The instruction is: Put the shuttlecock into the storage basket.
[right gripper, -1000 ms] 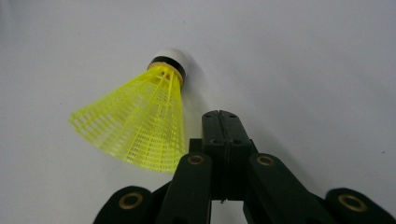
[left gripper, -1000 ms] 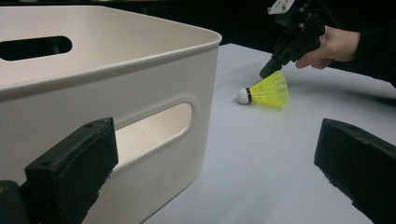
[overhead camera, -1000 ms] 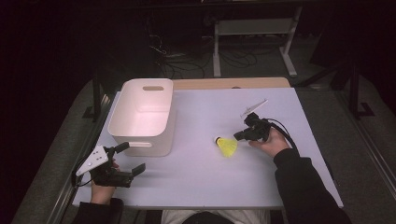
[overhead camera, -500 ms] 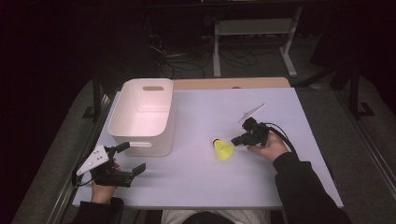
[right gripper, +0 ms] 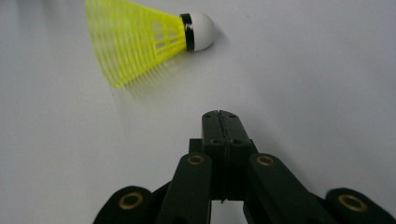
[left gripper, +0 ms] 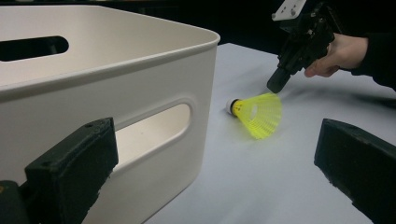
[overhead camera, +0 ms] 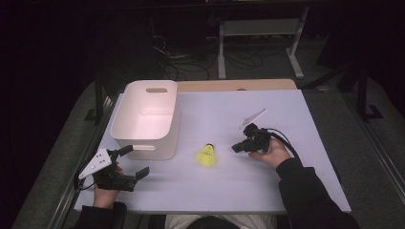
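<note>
The featherlight yellow shuttlecock, its skirt springy, is probably best pinched at its cork, while the right gripper sits clenched empty.

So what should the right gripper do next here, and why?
Probably open its jaws before closing in: the right gripper is shut and empty, short of the yellow shuttlecock, which lies on its side on the table, apart from the white bin.
</note>
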Action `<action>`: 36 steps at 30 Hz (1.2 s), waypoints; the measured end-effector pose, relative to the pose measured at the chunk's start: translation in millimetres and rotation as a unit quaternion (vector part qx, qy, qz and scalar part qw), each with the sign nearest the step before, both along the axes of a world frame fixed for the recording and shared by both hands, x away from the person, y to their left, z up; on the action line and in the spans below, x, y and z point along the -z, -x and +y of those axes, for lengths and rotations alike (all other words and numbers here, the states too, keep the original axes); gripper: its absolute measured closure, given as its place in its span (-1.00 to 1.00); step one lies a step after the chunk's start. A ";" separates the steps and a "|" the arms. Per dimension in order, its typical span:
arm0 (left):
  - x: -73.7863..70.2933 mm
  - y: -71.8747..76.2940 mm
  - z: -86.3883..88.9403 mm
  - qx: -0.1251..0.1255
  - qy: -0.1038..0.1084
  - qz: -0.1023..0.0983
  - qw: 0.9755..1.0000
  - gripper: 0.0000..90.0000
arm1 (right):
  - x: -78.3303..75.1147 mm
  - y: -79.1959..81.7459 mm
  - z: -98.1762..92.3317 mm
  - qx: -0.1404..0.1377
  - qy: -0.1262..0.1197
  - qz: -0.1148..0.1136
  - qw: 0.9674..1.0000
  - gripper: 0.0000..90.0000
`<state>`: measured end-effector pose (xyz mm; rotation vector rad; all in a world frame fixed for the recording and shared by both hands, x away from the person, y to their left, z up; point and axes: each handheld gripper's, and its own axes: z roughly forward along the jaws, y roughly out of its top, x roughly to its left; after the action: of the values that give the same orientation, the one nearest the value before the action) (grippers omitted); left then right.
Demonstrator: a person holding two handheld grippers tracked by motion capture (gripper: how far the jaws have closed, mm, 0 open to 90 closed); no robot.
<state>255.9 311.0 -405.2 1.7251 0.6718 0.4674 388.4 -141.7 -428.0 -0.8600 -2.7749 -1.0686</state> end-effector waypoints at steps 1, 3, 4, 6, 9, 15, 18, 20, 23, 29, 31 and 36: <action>0.0 0.0 0.0 0.000 0.000 0.000 1.000 -1.00 | 0.2 0.1 0.8 -0.002 0.001 0.000 1.000 0.97; 0.0 0.0 0.0 0.000 0.000 0.000 1.000 -1.00 | 0.7 0.6 3.1 -0.003 -0.001 0.001 1.000 0.97; 0.0 0.0 0.0 0.000 -0.001 0.000 1.000 -1.00 | 0.7 0.9 4.4 -0.004 -0.001 0.001 1.000 0.97; 0.0 0.0 0.0 0.000 -0.001 0.000 1.000 -1.00 | 0.6 1.1 6.6 -0.008 -0.001 0.000 1.000 0.97; 0.0 0.0 0.0 0.000 -0.001 0.000 1.000 -1.00 | -0.2 1.8 10.2 -0.012 -0.003 0.000 1.000 0.97; 0.0 -0.1 0.0 0.001 -0.002 0.000 1.000 -1.00 | -1.9 1.2 16.8 -0.018 -0.006 -0.004 1.000 0.97; 0.1 -0.2 -0.1 0.001 -0.002 0.000 1.000 -1.00 | -2.7 0.5 18.9 -0.021 -0.008 -0.007 1.000 0.97; 0.1 -0.2 -0.1 0.001 -0.002 0.000 1.000 -1.00 | -3.2 0.5 20.0 -0.020 -0.009 -0.005 1.000 0.97; 0.0 -0.2 0.0 0.001 -0.002 0.000 1.000 -1.00 | -4.7 -0.3 24.0 -0.024 -0.010 -0.008 1.000 0.97; 0.0 -0.3 0.0 0.001 -0.002 0.000 1.000 -1.00 | -6.9 -2.5 37.8 -0.037 -0.012 -0.010 0.999 0.97; 0.0 -0.3 -0.1 0.002 -0.002 0.000 1.000 -1.00 | -6.1 -2.5 45.5 -0.045 -0.010 -0.009 0.999 0.97; -0.1 -0.3 0.1 0.002 -0.002 0.000 1.000 -1.00 | -2.6 -3.6 62.2 -0.062 -0.007 -0.008 0.998 0.97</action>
<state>256.2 311.1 -405.1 1.7296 0.6665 0.4664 392.1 -79.5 -425.3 -0.6695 -2.7879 -1.0760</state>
